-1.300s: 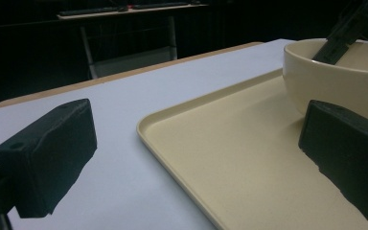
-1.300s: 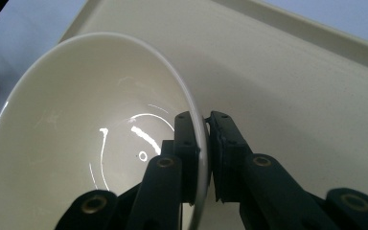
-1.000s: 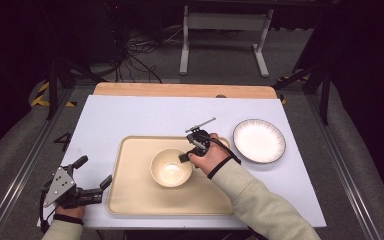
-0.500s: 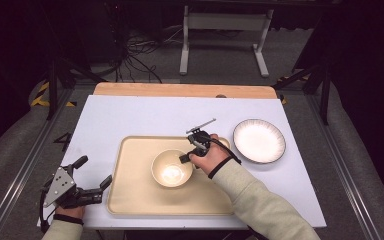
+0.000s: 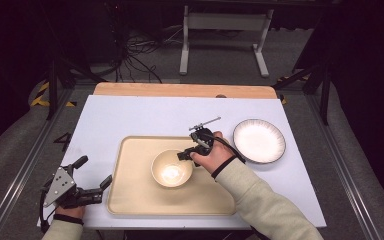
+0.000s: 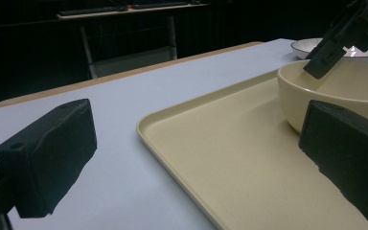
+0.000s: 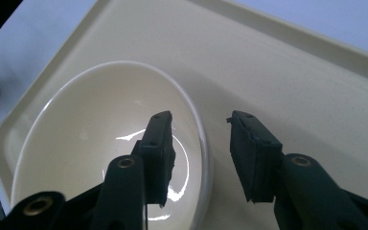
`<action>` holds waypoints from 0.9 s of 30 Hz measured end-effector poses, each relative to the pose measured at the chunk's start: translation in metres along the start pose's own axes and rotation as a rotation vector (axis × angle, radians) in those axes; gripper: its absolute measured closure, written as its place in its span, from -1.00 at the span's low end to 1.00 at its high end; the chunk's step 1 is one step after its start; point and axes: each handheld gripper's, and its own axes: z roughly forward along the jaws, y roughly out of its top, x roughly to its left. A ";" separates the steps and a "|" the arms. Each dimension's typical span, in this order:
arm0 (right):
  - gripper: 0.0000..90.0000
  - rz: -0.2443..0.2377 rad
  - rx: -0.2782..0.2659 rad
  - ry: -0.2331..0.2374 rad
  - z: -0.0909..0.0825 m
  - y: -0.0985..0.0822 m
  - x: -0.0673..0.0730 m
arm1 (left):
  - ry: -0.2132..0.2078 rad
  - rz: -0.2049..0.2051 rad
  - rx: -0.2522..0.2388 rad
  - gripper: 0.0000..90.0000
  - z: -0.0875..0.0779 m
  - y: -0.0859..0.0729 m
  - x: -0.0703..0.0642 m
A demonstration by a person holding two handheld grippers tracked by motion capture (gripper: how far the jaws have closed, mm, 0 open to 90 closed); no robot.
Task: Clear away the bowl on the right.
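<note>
A white table (image 5: 130,117) with a wooden far edge was set in a dark room, cables (image 5: 135,65) on the floor beyond. A cream bowl (image 5: 172,168) sat on a cream tray (image 5: 135,190); its right rim was straddled by the open right gripper (image 5: 187,154), not yet clamped. The left gripper (image 5: 92,175) was held wide open, empty, at the tray's near-left edge. A white plate (image 5: 259,140) lay to the right.

A dim room: grey floor (image 5: 290,55), tangled black cables (image 5: 135,55), a white metal stand (image 5: 225,22) behind.
</note>
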 end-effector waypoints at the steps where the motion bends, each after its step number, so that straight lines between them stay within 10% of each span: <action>1: 0.31 0.000 0.000 0.000 0.000 0.000 0.000 | -0.001 -0.001 -0.002 -1.00 0.000 0.000 0.000; 27: -0.49 -0.398 -0.359 0.010 -0.062 -0.017 0.008 | 0.001 0.000 0.000 -1.00 0.000 0.000 0.000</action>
